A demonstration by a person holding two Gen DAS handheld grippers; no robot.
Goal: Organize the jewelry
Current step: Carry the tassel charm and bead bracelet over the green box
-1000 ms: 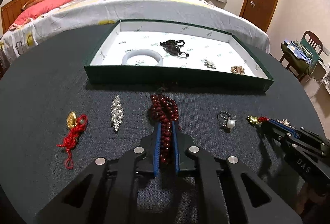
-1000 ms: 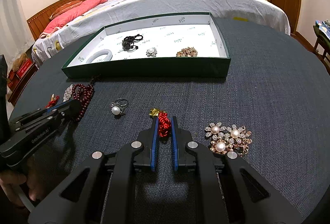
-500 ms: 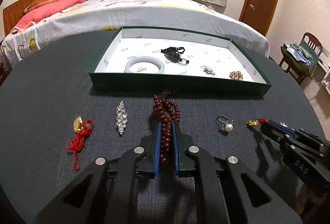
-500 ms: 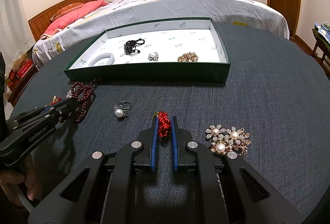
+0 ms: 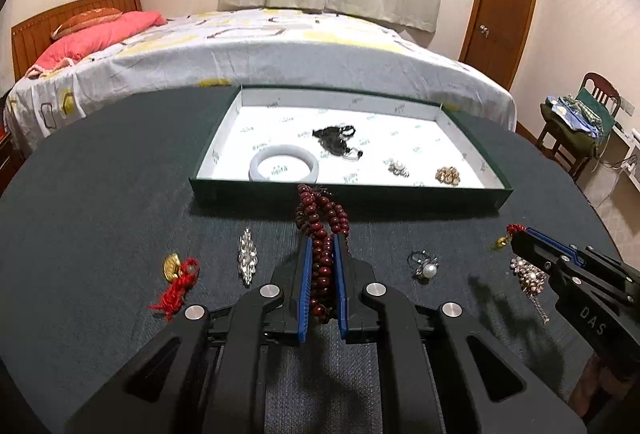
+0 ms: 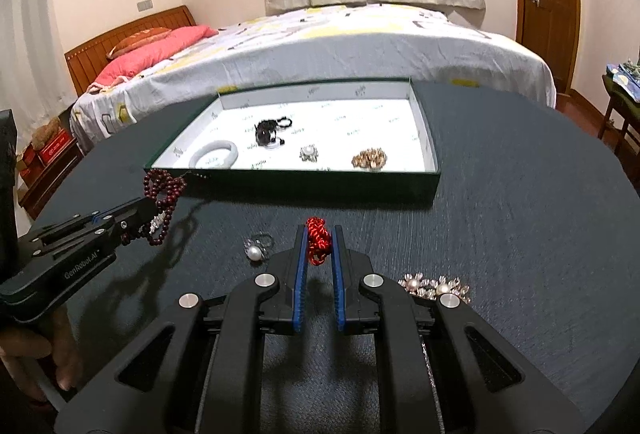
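My left gripper (image 5: 320, 240) is shut on a dark red bead bracelet (image 5: 321, 218) that hangs lifted off the table, just short of the green tray (image 5: 344, 196). My right gripper (image 6: 319, 232) is shut on a red cord charm (image 6: 317, 240), also raised; in the left wrist view its gold end (image 5: 500, 243) dangles at the tip. The white-lined tray holds a pale bangle (image 5: 284, 167), a black bead piece (image 5: 335, 139) and two small brooches (image 5: 448, 175). In the right wrist view the left gripper (image 6: 154, 212) carries the beads (image 6: 165, 190) at the left.
On the dark table lie a second red cord charm with a gold piece (image 5: 178, 280), a crystal brooch (image 5: 247, 256), a pearl ring (image 5: 425, 266) and a pearl flower brooch (image 6: 434, 284). A bed (image 5: 256, 50) stands beyond the table, a chair (image 5: 580, 122) at the right.
Both grippers have risen, lifting the bead bracelet and the red cord charm off the table. The view has tilted up, so the tray sits lower in frame.
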